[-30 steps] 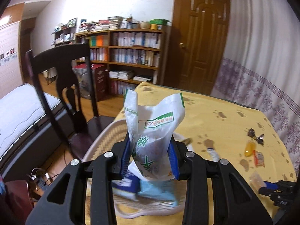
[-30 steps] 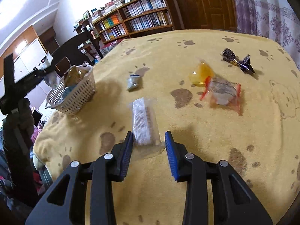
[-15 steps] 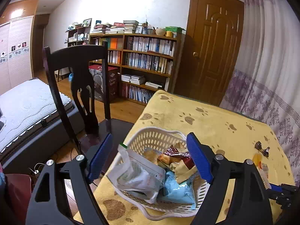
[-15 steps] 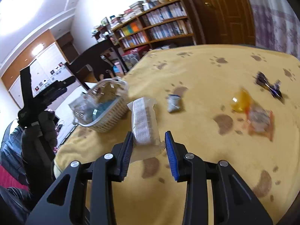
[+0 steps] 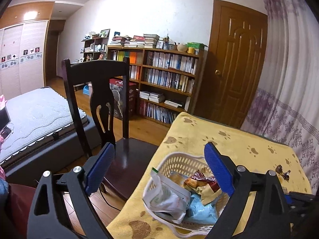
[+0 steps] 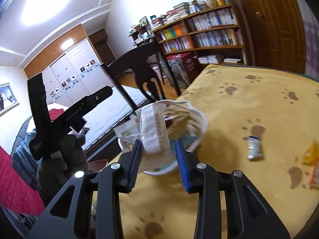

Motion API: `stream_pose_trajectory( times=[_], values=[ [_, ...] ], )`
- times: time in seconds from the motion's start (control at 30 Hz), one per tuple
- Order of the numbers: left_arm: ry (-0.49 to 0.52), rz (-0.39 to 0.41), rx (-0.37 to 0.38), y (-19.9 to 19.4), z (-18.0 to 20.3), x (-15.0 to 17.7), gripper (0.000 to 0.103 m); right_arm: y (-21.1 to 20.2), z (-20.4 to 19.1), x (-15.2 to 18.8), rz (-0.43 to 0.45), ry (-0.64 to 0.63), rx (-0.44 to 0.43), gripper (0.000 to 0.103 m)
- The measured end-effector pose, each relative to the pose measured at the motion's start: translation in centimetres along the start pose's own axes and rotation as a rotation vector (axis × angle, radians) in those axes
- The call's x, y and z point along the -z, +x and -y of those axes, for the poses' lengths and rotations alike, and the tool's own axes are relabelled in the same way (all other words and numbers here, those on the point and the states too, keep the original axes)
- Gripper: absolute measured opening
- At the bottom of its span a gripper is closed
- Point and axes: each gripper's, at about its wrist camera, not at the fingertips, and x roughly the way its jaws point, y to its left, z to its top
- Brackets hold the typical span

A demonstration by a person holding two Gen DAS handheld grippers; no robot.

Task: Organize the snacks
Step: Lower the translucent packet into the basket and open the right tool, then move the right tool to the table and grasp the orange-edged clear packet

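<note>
A white slotted basket (image 5: 180, 158) stands at the near left corner of the yellow table. In it lie a white-and-green bag (image 5: 169, 198), a pale blue packet (image 5: 201, 209) and red and gold wrappers (image 5: 205, 181). My left gripper (image 5: 158, 153) is wide open above and behind the basket, holding nothing. In the right wrist view my right gripper (image 6: 158, 145) is shut on a clear packet with a white wafer (image 6: 152, 129), held upright just in front of the basket (image 6: 201, 119). The left gripper's body (image 6: 69, 111) and a gloved hand (image 6: 63, 155) show at the left.
On the yellow paw-print cloth (image 6: 249, 103) lie a small silver tube packet (image 6: 254, 146), an orange jelly (image 6: 310, 153) and a dark twisted candy (image 5: 282, 171). A dark wooden chair (image 5: 99, 99) stands by the table's left edge, with a bed (image 5: 35, 111) beyond.
The left gripper let the white-and-green bag drop into the basket, opened wide and drew back. The right gripper lifted the clear packet off the cloth and carried it left to the basket.
</note>
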Motion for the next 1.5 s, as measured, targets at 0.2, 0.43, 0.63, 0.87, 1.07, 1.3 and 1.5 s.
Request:
stream_pose_trajectory(
  times=[0.2, 0.43, 0.63, 0.87, 1.07, 1.3, 1.5],
  values=[
    [-0.033, 0.008, -0.003, -0.1, -1.2, -0.4, 0.093, 4.1, -2.1, -1.1, -0.042, 0.012, -0.023, 0.035],
    [-0.046, 0.007, 0.000, 0.0, -1.5, -0.4, 0.093, 7.7, -2.5, -1.3, -0.040, 0.037, 0.020, 0.040],
    [-0.043, -0.006, 0.004, 0.3, -1.2, -0.5, 0.093, 7.2, -2.2, -0.5, -0.038, 0.018, 0.030, 0.040],
    [-0.023, -0.009, 0.010, 0.3, -0.5, -0.3, 0.093, 5.9, -1.5, -0.2, -0.010, 0.033, 0.053, 0.040],
    [-0.011, -0.012, 0.013, 0.3, -0.1, -0.2, 0.094, 4.8, -0.2, 0.4, 0.011, 0.058, 0.090, 0.042],
    [0.002, -0.016, 0.020, 0.4, 0.6, 0.0, 0.094, 2.7, 3.1, 1.1, 0.053, 0.142, 0.147, 0.052],
    [0.028, -0.026, 0.033, 0.5, 1.6, 0.4, 0.094, -0.1, 6.2, 2.1, 0.115, 0.206, 0.232, 0.063]
  ],
)
